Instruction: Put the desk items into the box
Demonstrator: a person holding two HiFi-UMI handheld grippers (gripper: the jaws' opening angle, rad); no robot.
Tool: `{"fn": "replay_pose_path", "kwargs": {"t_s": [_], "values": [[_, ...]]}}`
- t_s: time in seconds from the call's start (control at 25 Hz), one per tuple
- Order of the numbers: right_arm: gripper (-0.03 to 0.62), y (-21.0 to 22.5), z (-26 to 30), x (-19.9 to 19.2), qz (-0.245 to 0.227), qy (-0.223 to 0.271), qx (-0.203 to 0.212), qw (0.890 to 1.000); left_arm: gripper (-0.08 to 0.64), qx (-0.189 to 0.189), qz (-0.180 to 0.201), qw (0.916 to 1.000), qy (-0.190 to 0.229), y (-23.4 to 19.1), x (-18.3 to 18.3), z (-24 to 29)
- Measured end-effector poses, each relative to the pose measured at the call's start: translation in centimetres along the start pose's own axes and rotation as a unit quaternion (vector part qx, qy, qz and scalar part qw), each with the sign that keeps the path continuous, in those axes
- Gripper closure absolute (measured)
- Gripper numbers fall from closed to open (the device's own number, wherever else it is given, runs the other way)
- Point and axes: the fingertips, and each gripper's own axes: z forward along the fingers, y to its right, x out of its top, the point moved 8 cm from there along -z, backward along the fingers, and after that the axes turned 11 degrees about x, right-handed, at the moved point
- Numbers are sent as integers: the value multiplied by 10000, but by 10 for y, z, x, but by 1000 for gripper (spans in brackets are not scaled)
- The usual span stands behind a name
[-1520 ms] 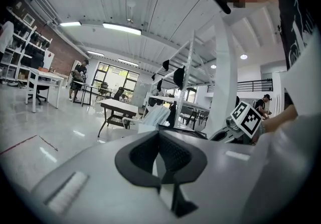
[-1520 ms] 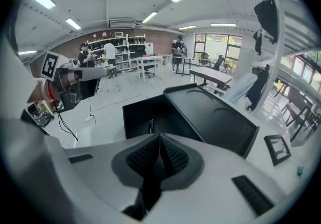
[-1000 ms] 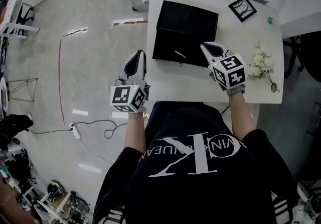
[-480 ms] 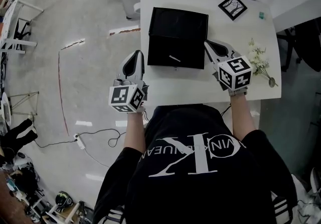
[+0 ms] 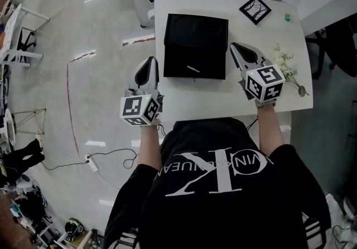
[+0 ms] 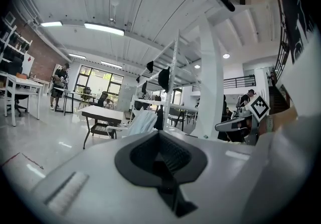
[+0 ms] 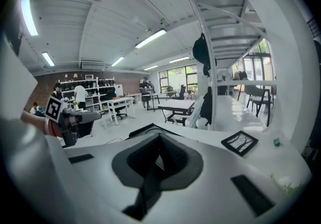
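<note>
While flanking the black box [image 5: 196, 41] on the bench [image 5: 195, 97], both shut tight, gripping nothing: left tongs [image 5: 149, 62] off the bench edge, right tongs [image 5: 239, 49] above it. Inside the box, a pen [image 5: 193, 68]; outside, picture frame [image 5: 255, 9] and flowers [image 5: 286, 66].

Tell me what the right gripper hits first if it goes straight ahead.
Most likely the right wall of the black box: the right gripper angles toward it from close beside. Height is unclear, so it may clear the rim.

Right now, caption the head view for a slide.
Left gripper and right gripper, both shut, flank the black box on the desk.
</note>
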Motion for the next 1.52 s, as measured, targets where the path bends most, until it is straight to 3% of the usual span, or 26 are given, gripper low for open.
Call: {"fn": "replay_pose_path", "kwargs": {"t_s": [1.52], "values": [[578,2,-30,38,-573,1102,-367,9916,549,44,515,9968,616,-3,47,9]]}}
